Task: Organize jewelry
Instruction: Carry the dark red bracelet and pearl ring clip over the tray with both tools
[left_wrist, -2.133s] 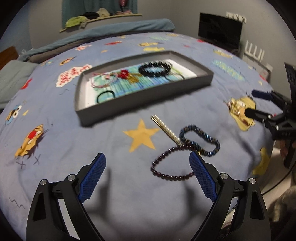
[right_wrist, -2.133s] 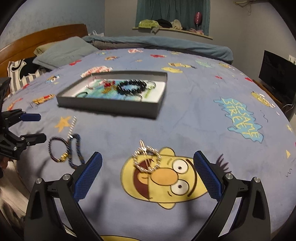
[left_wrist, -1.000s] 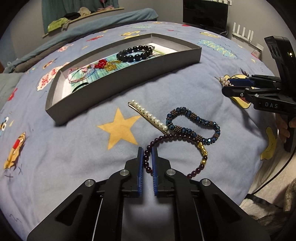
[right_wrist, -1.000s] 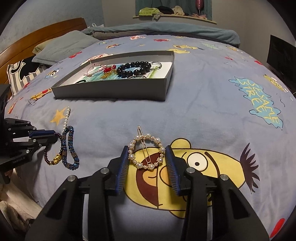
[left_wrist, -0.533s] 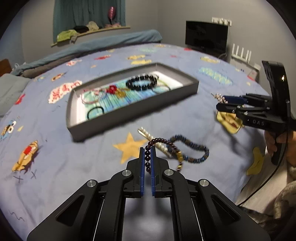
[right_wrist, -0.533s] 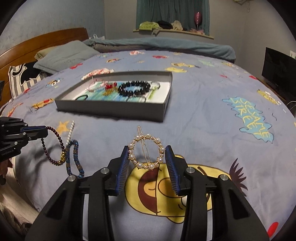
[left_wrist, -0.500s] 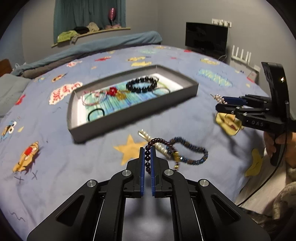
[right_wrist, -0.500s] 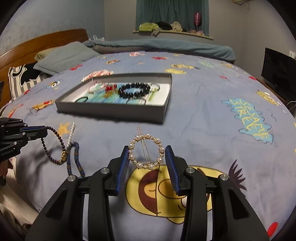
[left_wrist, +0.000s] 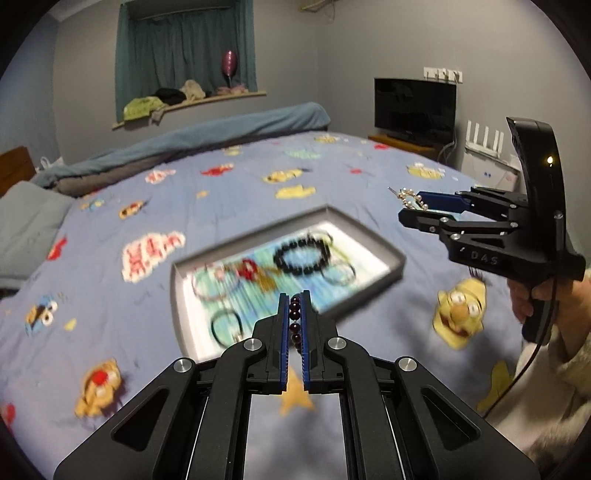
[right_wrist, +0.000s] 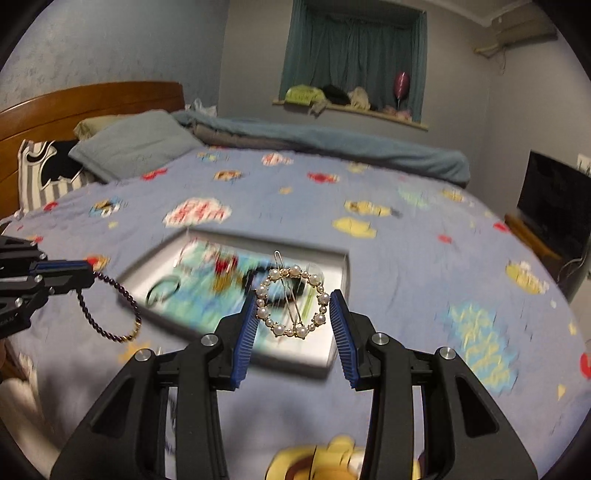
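Note:
My left gripper (left_wrist: 294, 300) is shut on a dark purple bead bracelet (left_wrist: 294, 315). In the right wrist view that bracelet (right_wrist: 110, 306) hangs in a loop from the left gripper (right_wrist: 88, 275), off the bed. My right gripper (right_wrist: 293, 308) is shut on a round pearl hair clip (right_wrist: 293, 306), its pads pressing the ring's sides. The left wrist view has the same clip (left_wrist: 410, 197) at the right gripper's tip (left_wrist: 413, 208). A grey jewelry tray (left_wrist: 397, 260) lies on the blue bedspread beyond both grippers, blurred, holding a black bead bracelet (left_wrist: 302, 254) and several other pieces.
The blue cartoon bedspread (right_wrist: 424, 258) covers the bed. Pillows (right_wrist: 133, 147) and a wooden headboard (right_wrist: 74, 107) lie at the far left, a rolled blanket (right_wrist: 332, 144) at the far edge. A black screen (left_wrist: 413, 110) stands to the right. A hand (left_wrist: 535, 299) grips the right gripper's handle.
Both grippers have risen from the bedspread, each carrying its piece. The purple bracelet now hangs free, and the pearl clip is off the bed. The tray sits lower in both views.

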